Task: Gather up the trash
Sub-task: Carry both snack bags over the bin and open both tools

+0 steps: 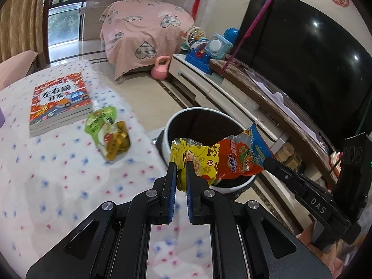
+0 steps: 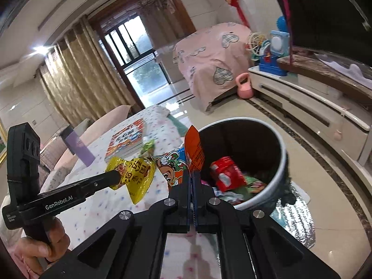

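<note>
My left gripper [image 1: 181,166] is shut on a yellow snack wrapper [image 1: 200,155], held at the near rim of the round trash bin [image 1: 167,137]. My right gripper [image 2: 191,174] is shut on an orange Ovaltine wrapper [image 2: 194,150], also seen in the left wrist view [image 1: 241,157], beside the yellow wrapper [image 2: 137,174] and over the bin's rim [image 2: 282,160]. The bin holds a red packet [image 2: 226,173] and other trash. A green pouch [image 1: 101,121] and a gold wrapper [image 1: 118,141] lie on the table.
The table has a white dotted cloth [image 1: 58,174]. A stack of children's books [image 1: 59,102] lies at its far side. A TV cabinet [image 1: 232,93] with toys and a large TV [image 1: 302,53] stand to the right. A pink kettlebell [image 1: 160,68] sits on the floor.
</note>
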`<state>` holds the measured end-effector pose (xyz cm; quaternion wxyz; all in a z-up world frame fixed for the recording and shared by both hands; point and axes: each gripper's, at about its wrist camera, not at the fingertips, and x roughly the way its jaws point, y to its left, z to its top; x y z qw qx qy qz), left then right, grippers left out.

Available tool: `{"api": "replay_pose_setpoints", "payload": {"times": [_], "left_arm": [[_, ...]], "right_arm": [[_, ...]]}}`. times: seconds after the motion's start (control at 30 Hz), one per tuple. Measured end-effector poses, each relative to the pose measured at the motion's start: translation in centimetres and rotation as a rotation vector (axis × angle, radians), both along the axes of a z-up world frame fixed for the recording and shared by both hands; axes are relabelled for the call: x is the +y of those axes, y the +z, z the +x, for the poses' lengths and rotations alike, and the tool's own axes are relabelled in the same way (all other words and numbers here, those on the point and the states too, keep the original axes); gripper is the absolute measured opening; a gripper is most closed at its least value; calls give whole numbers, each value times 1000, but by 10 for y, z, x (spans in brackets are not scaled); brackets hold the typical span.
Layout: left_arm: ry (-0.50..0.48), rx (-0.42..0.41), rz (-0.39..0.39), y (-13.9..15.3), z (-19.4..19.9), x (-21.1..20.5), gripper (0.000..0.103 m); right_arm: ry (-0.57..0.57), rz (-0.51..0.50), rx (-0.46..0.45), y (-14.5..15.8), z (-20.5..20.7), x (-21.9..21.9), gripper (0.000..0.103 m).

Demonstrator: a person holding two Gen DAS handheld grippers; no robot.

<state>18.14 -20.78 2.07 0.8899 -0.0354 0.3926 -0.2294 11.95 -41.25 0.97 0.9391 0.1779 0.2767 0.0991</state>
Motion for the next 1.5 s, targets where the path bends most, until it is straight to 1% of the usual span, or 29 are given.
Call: {"api": "replay_pose_setpoints", "payload": {"times": [0.3, 0.7, 1.3, 1.43, 1.47, 1.5], "left_arm": [[-34, -4, 29, -2, 7, -30, 7], [-43, 22, 58, -14, 27, -49, 7], [-61, 69, 84, -29, 45, -66, 7], [-62, 75, 86, -31, 46, -68, 8], [-58, 77, 87, -31, 47, -67, 13], [-59, 81, 83, -32, 47, -67, 18]], "right_arm": [[-58, 0, 12, -4, 2, -28, 1], [-95, -10, 41, -11, 16, -48, 1], [-100, -62, 88, -18, 42, -51, 1], [-94, -66, 102, -21, 48, -52, 3], [-93, -66, 105, -22, 49, -52, 6], [-94, -68, 108, -22, 50, -52, 6]]}}
